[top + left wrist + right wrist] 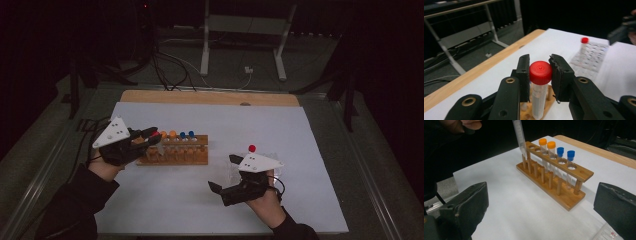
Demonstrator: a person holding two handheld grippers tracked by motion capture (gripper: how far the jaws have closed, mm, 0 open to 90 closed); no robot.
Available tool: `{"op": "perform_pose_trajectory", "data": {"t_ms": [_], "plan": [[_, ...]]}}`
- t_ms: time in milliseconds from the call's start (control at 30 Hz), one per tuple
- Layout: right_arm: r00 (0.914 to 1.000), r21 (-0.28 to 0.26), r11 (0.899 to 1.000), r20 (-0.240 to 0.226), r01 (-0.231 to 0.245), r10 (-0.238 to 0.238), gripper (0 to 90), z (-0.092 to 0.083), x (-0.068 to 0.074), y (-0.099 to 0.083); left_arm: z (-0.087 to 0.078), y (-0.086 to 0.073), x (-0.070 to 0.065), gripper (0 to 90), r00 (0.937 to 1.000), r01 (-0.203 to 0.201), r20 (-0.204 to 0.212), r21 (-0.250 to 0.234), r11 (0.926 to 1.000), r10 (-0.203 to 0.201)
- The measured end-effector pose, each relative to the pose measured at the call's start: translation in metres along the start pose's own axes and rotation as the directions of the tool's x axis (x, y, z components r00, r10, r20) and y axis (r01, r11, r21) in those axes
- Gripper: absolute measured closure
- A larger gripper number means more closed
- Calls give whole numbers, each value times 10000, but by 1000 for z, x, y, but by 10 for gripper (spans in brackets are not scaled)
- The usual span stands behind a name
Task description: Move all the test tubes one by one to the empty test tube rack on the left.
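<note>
Left hand-held gripper (540, 75) clamps the red-capped tube (539, 86) upright between its pads

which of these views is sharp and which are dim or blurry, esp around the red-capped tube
High view: dim, dark surroundings, only the white table lit, tubes tiny. Left gripper view: red-capped tube between the left gripper pads is sharp; the second red-capped tube behind is blurred. Right gripper view: wooden rack fairly sharp, near pads soft.

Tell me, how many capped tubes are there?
6: two orange-capped tubes and two blue-capped tubes in the wooden rack, one red-capped tube held above it, another red-capped tube in the clear rack.
</note>
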State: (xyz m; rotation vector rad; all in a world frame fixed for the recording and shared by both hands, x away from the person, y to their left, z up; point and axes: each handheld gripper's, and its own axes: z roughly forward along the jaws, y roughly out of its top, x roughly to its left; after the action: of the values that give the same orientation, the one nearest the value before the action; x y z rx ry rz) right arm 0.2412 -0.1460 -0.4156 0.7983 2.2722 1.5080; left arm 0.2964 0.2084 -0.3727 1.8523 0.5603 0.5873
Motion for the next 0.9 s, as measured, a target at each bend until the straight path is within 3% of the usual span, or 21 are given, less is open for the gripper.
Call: {"op": "perform_pose_trajectory", "data": {"t_ms": [233,500,633,700,900], "plan": [[10000,-69,10000,-10,61,-61,0,-2,0,0,1,-3,21,716,9965,241,-791,-181,9995,-255],[10000,-129,9999,9,80,-80,0,-3,-1,1,15,-16,43,716,9862,738,-1464,-290,9969,-772],[10000,-175,9998,37,25,-24,0,-4,-2,0,22,-27,49,716,9831,1139,-1387,-482,9923,-1196],[10000,-164,9999,39,36,-36,0,-4,-3,0,26,-31,50,716,9809,1123,-1555,-383,9929,-1169],[10000,-205,9998,-13,33,-34,0,-5,-3,0,38,-44,50,716,9808,1243,-1515,-12,9922,-1231]]}}
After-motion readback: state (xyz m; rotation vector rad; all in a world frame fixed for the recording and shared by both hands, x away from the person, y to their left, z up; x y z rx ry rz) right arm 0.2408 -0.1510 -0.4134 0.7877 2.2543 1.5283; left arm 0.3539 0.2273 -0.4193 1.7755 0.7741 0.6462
